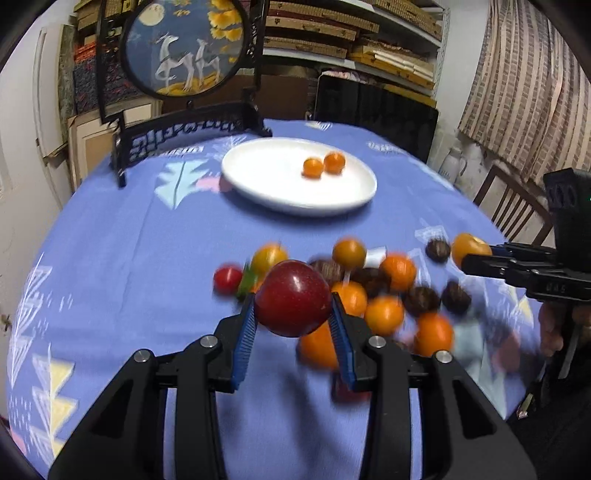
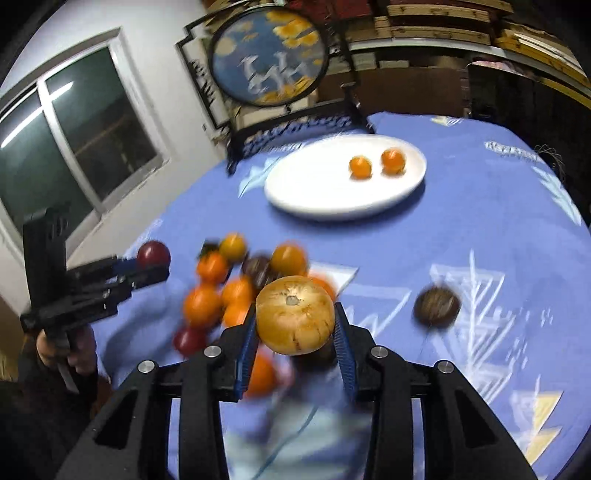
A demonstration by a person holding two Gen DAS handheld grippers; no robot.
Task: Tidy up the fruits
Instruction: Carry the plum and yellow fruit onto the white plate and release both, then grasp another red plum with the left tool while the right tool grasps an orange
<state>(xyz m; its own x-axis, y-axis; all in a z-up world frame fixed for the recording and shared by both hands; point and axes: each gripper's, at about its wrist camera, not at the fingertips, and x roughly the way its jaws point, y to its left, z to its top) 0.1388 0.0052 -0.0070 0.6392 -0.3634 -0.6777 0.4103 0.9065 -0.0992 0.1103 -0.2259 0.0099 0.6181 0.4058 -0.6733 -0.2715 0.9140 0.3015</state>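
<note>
While the round white ceramic plate (image 1: 258, 184) holds two small oranges (image 1: 324, 165), the left hand-held gripper (image 1: 293, 325) clamps a dark red plum (image 1: 293, 302) short of that plate, and the right hand-held gripper (image 2: 295, 328) clamps a tan ribbed fruit (image 2: 294, 314).

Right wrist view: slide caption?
Right claw holds a yellow fruit above the fruit pile, white plate ahead.

Home dining room: patterned tablecloth (image 1: 129, 240), wooden chair (image 1: 509, 206), curtain (image 1: 524, 92), embroidered screen (image 1: 184, 48), stacked shelves (image 1: 351, 33).
</note>
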